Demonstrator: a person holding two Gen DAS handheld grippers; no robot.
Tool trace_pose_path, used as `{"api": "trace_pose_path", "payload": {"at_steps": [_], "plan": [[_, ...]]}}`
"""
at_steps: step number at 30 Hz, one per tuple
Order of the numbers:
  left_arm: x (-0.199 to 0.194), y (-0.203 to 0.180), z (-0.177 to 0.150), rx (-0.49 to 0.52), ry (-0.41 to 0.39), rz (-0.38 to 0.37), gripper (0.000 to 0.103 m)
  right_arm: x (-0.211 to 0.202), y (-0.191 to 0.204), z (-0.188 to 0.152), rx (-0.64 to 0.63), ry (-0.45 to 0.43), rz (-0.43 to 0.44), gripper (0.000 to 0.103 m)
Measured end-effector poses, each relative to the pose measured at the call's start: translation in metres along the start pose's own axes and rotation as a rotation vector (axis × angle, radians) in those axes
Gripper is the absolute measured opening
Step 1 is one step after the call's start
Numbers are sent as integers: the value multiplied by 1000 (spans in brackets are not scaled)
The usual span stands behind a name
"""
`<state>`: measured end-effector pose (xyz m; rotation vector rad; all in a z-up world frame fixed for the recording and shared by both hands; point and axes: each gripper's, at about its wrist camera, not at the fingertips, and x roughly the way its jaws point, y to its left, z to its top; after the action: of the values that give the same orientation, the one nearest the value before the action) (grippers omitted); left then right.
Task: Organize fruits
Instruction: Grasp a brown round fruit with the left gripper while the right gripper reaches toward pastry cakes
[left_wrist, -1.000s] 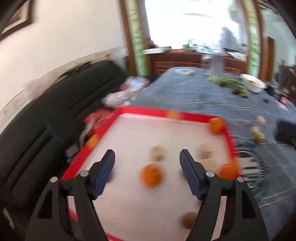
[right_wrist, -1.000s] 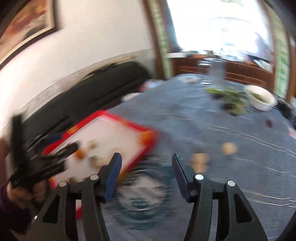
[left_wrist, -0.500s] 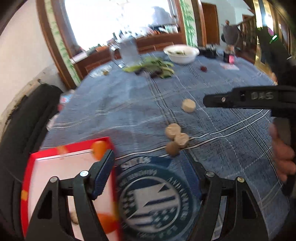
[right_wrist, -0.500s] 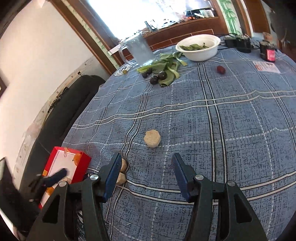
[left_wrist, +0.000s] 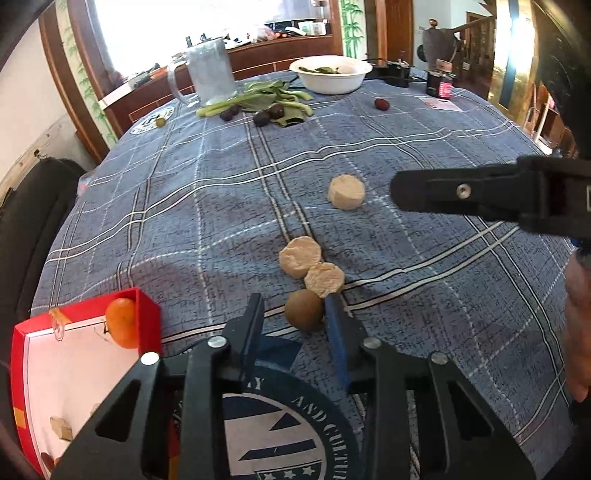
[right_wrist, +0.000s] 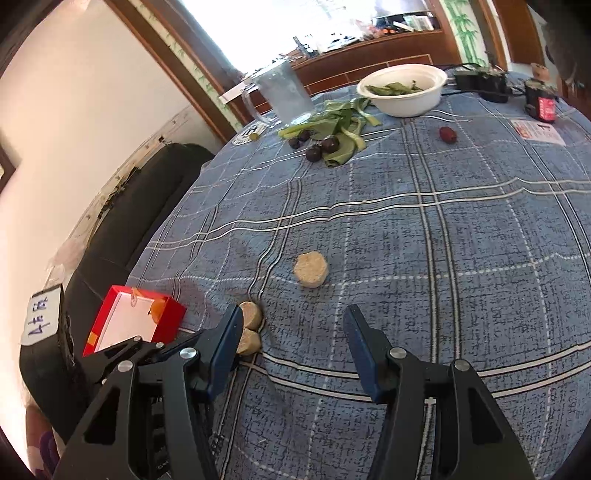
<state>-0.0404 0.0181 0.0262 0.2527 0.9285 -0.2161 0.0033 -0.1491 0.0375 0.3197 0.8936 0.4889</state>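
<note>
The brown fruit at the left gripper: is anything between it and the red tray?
Nothing visible blocks the way. The brown fruit lies between the fingers of the left gripper, whose jaws have just been closing. Only bare tablecloth separates it from the red tray; the pale round pieces lie behind it.

Right gripper (right_wrist: 291, 343) jaws apart over the blue plaid table (right_wrist: 443, 258), nothing between them. Lone beige puck (right_wrist: 311, 269) sits ahead, clear of the jaws. Two more beige pieces (right_wrist: 249, 326) touch each other just beside the left jaw. Red tray (right_wrist: 173, 321) at left holds an orange fruit (right_wrist: 159, 310). Left gripper (right_wrist: 129, 349) pokes in near the tray. White bowl (right_wrist: 406, 99) and pitcher (right_wrist: 284, 92) at the far edge.
</note>
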Motion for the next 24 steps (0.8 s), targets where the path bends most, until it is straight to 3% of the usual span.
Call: {"api": "trace_pose_path", "payload": {"at_steps": [3, 8, 15, 19, 24], "plan": [[-1, 3, 0, -17, -2, -53, 25, 1, 6, -2, -42, -10, -4, 56], [-1, -2, -3, 0, 2, -86, 23, 1, 11, -5, -86, -32, -25, 56], [-14, 10, -12, -81, -7, -76, 24, 5, 37, -17, -243, -43, -24, 52], [-39, 17, -24, -137, -54, -56, 24, 13, 50, -26, -316, -23, -31, 48], [-62, 23, -43, -184, -83, -43, 24, 27, 60, -33, -370, 6, -42, 38]]}}
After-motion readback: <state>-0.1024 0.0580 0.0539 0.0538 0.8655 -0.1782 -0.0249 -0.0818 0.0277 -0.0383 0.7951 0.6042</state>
